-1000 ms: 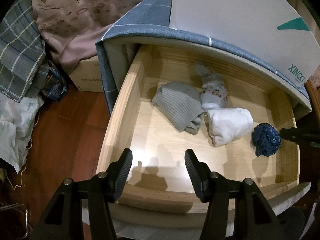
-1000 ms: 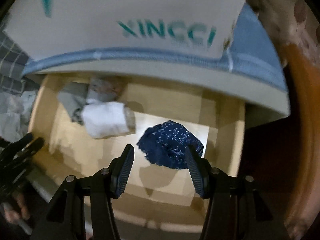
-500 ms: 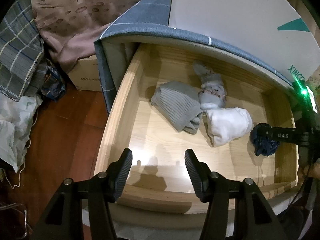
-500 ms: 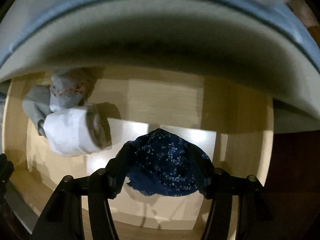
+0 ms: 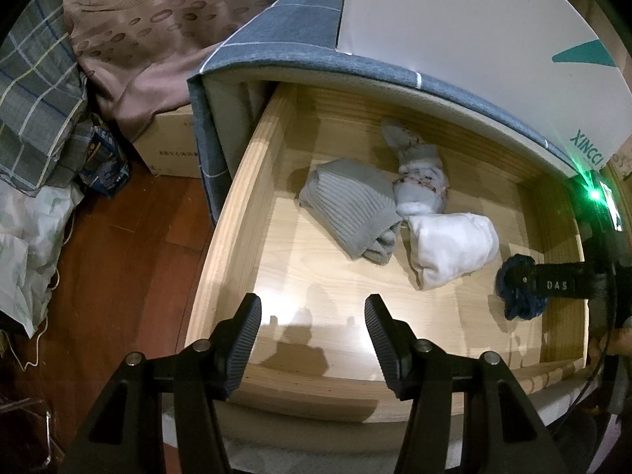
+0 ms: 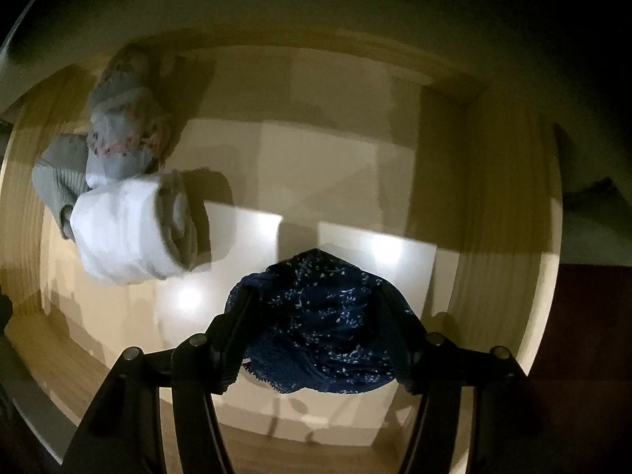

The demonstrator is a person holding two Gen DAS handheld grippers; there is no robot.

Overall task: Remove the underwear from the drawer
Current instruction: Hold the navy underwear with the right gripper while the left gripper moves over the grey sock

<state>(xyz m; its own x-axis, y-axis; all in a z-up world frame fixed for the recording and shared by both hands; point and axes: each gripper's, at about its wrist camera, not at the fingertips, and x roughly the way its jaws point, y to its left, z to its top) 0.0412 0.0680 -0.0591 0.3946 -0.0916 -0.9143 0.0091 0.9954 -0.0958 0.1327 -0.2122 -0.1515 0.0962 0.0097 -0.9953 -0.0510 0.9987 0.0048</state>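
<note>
The wooden drawer (image 5: 237,213) is pulled out. Dark blue underwear (image 6: 320,324) with white specks lies bunched at the drawer's right end (image 5: 517,304). My right gripper (image 6: 316,308) points straight down into the drawer. Its fingers stand on either side of the underwear, and the cloth fills the gap and laps against both. I see no squeeze on it. My left gripper (image 5: 312,316) hovers open over the drawer's front edge with nothing between its fingers.
A white rolled garment (image 5: 454,249), a grey ribbed one (image 5: 347,209) and a patterned sock roll (image 5: 418,181) lie mid-drawer. A white XINCCI board (image 5: 454,39) rests on the blue-covered bed above. A cardboard box (image 5: 170,146), bedding (image 5: 150,39) and wood floor (image 5: 118,256) are at left.
My right gripper has dropped into the drawer and its fingers, slightly wider, now straddle the blue underwear. The left gripper has stayed put.
</note>
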